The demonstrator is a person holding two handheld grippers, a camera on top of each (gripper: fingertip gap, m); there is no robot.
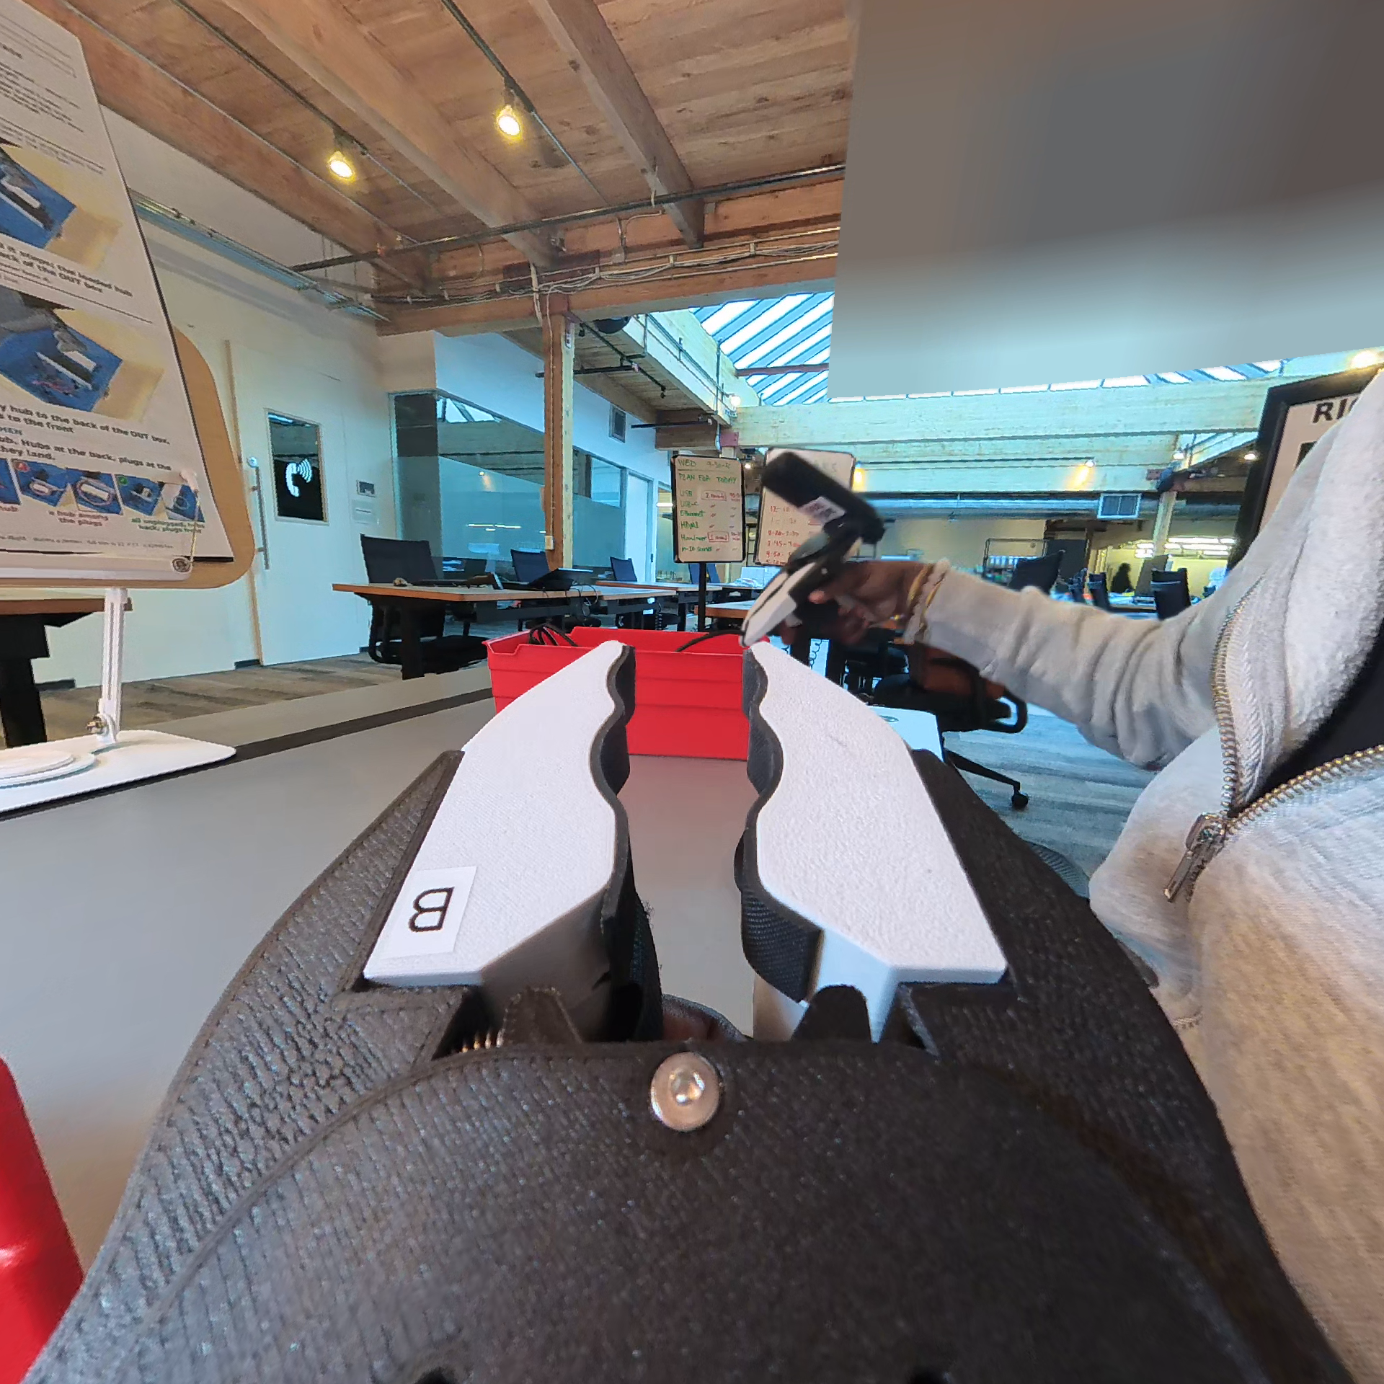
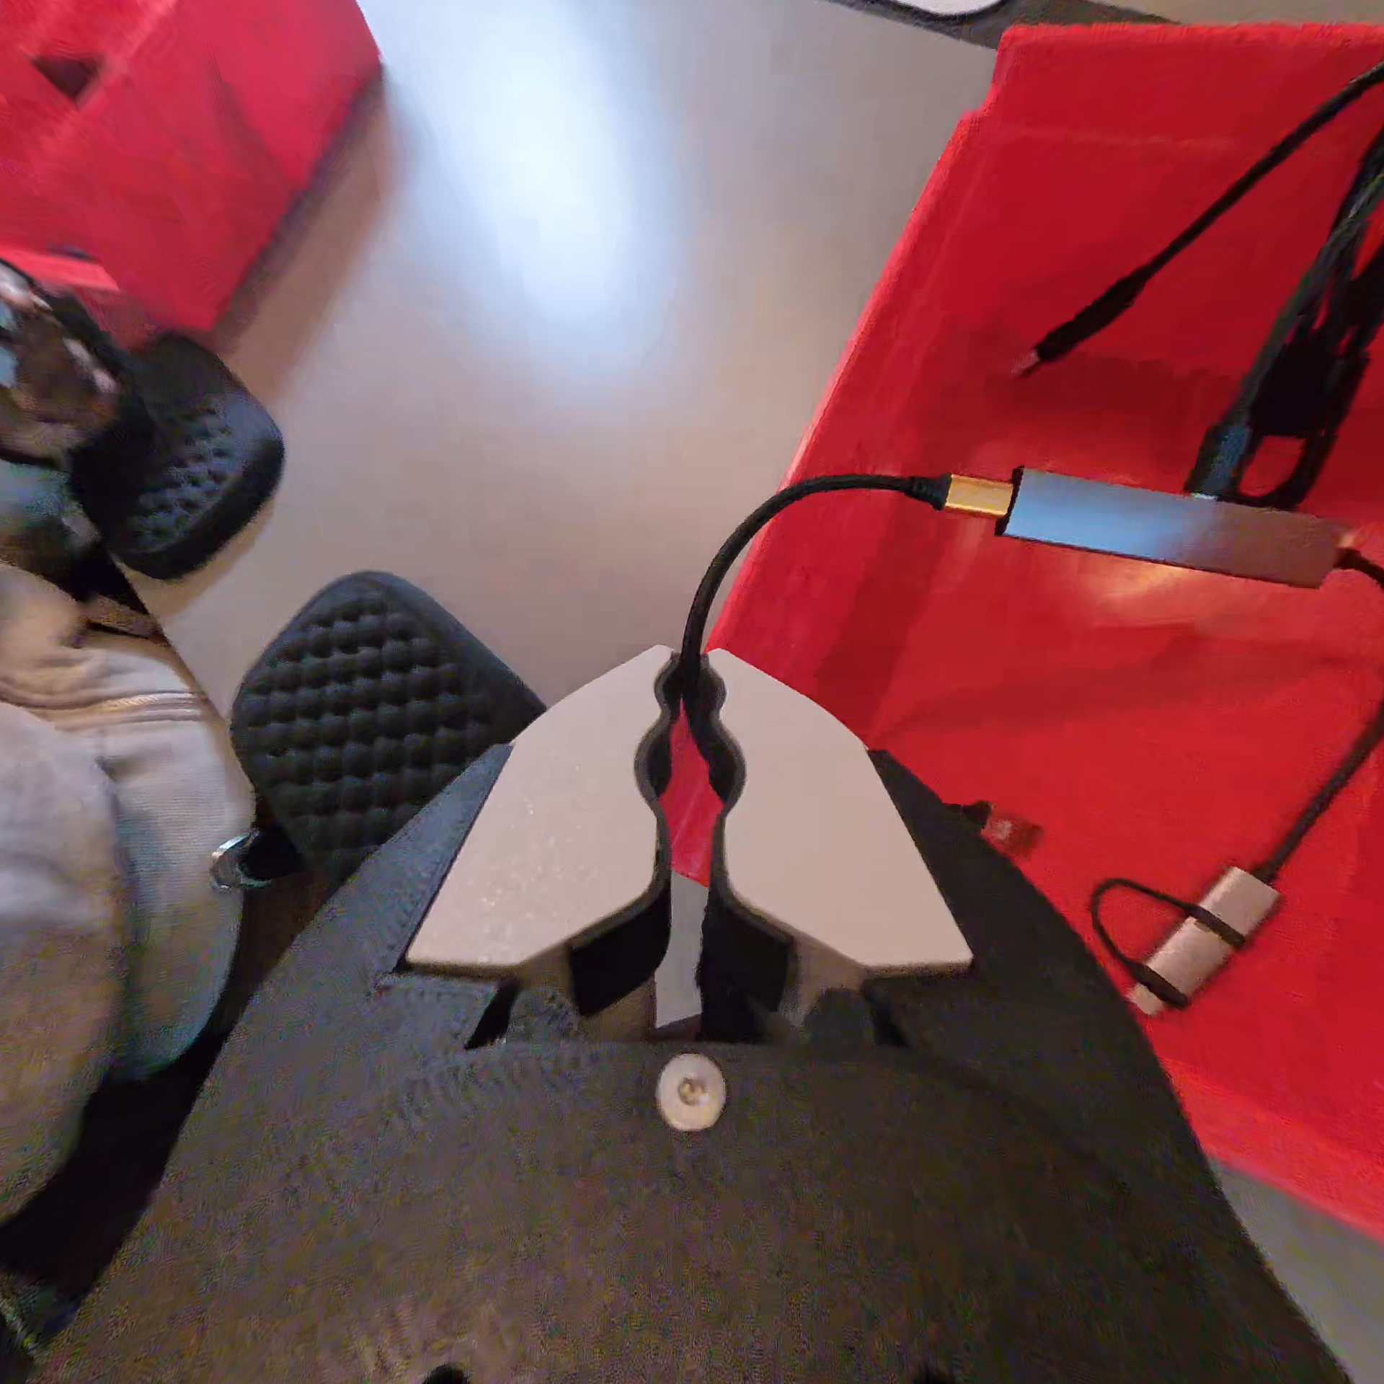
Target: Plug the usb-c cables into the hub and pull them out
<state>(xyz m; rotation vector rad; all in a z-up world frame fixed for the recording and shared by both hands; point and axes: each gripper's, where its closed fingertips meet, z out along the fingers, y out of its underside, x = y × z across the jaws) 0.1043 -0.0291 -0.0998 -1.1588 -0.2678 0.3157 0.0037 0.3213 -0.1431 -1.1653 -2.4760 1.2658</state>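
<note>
Above the red bin (image 2: pixel 1048 711), the right tool (image 2: pixel 693 674) is clamped on a black braided cable (image 2: pixel 738 539) that curves up and toward three o'clock into a gold-collared plug (image 2: pixel 973 496) seated in the end of a grey hub (image 2: pixel 1168 528). The hub appears to hang from this cable over the bin floor, so I judge that a quick swing could loosen the plug or let the cable slip through the pads, because the grip is on the cord and not on the hub body. A second loose cable (image 2: pixel 1108 307) and a small adapter (image 2: pixel 1206 936) lie in the bin at one and four o'clock. The left tool (image 1: pixel 689 659) has its fingers apart and holds nothing, low over the grey worktop (image 1: pixel 225 899), with the bin straight ahead at twelve o'clock.
</note>
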